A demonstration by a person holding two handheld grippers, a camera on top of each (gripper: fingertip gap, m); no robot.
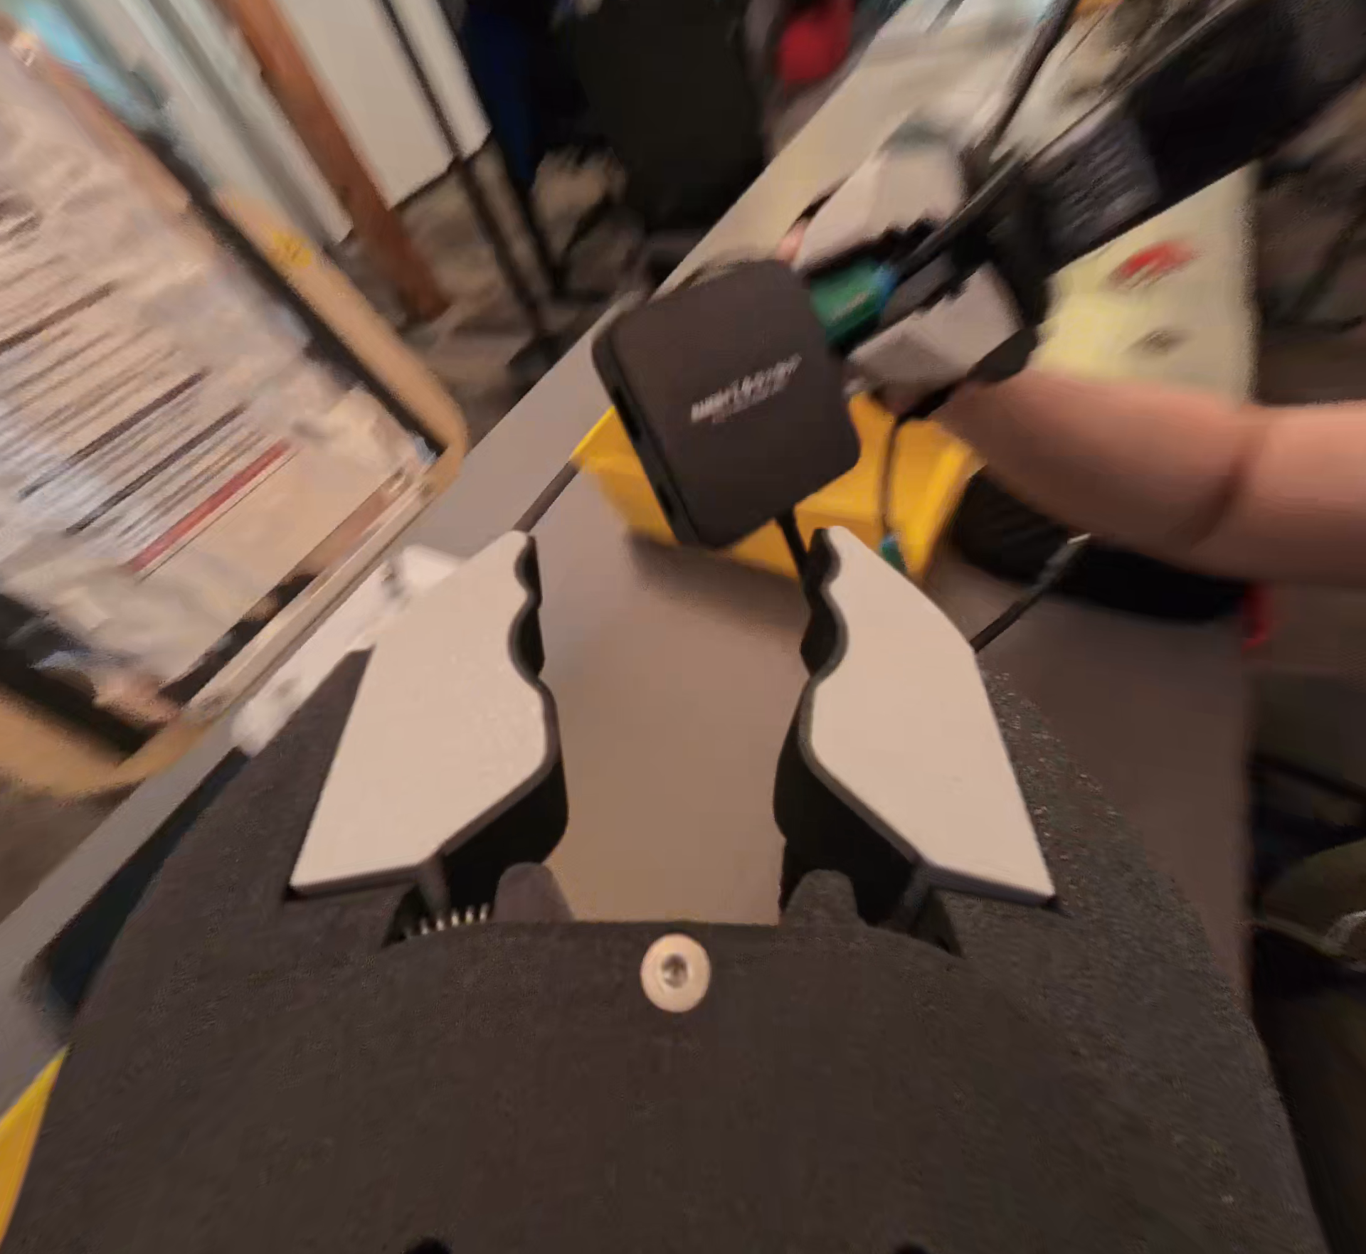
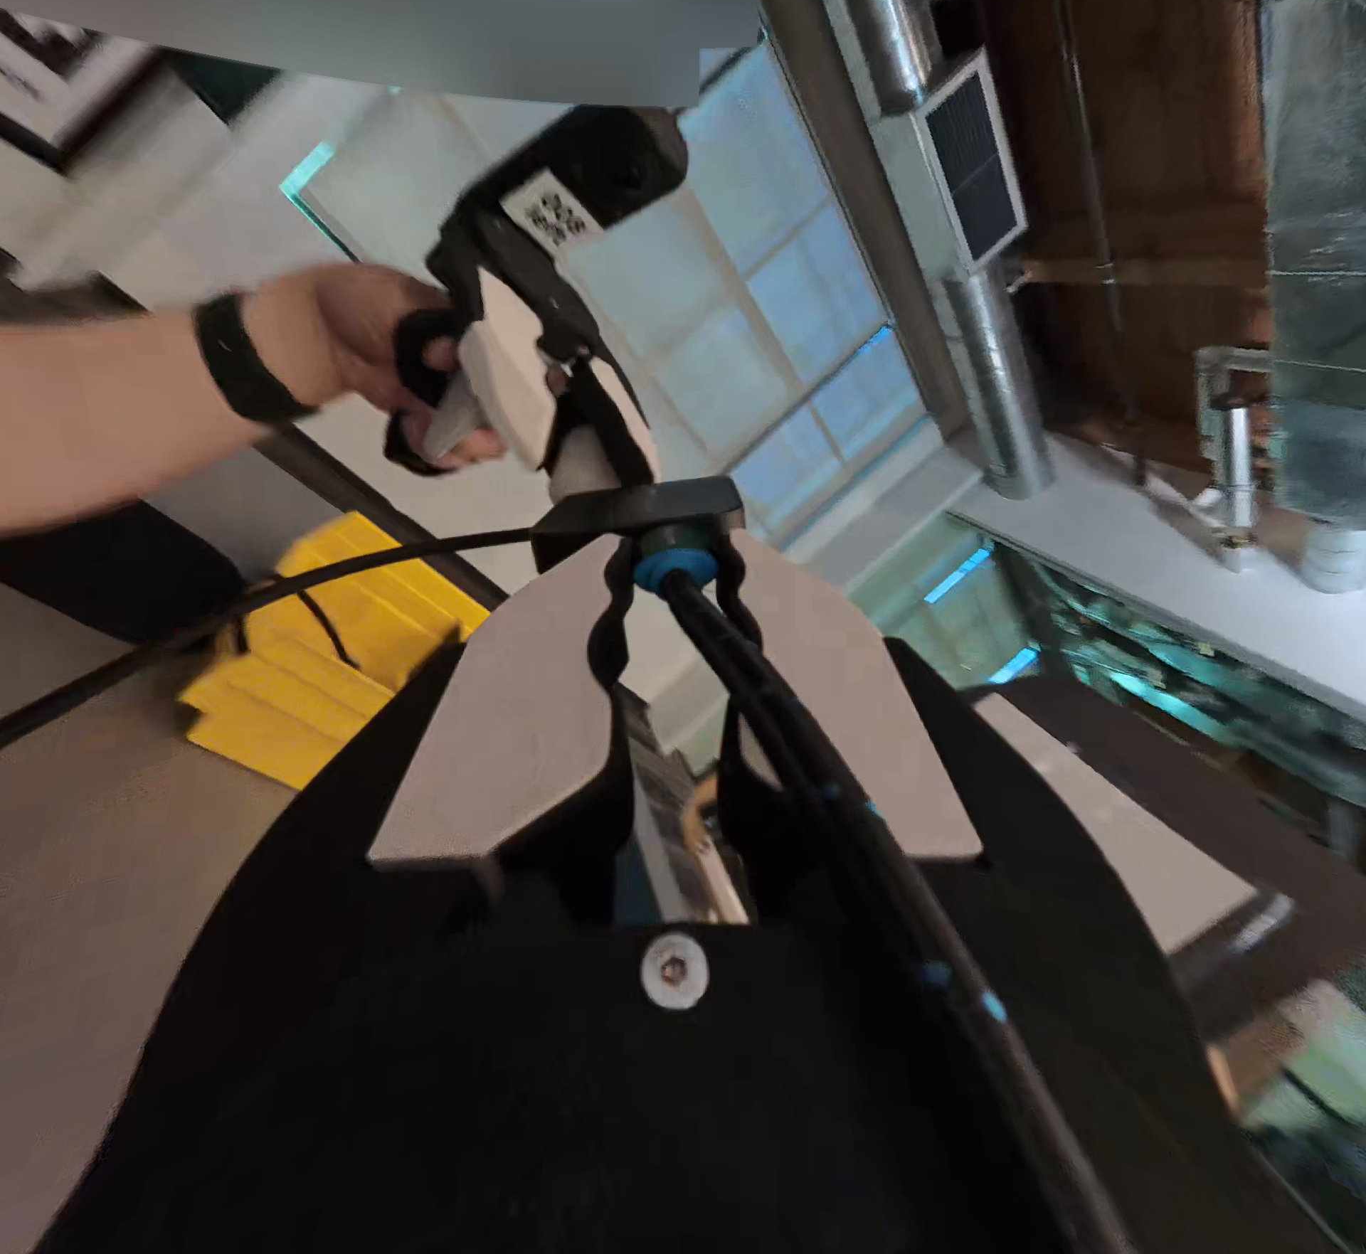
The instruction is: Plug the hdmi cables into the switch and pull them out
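Observation:
The black square switch point(image 1: 724, 398) hangs tilted in the air above the table. In the right wrist view it shows edge-on point(image 2: 643, 505). My right gripper point(image 2: 673, 557) is shut on the blue-collared plug point(image 2: 669, 564) of an HDMI cable point(image 2: 776, 694) seated in the switch. It also shows in the left wrist view point(image 1: 835, 309) behind the switch. My left gripper point(image 1: 674, 542) is open and empty, just short of the switch's lower corner. A thin black lead point(image 1: 797, 546) leaves the switch beside its right finger, and trails left in the right wrist view point(image 2: 369, 568).
A yellow block point(image 1: 857, 502) lies on the grey table point(image 1: 665, 701) under the switch, and shows in the right wrist view point(image 2: 310, 649). A person's forearm point(image 1: 1146, 479) crosses from the right. The table edge runs diagonally on the left, with shelving beyond.

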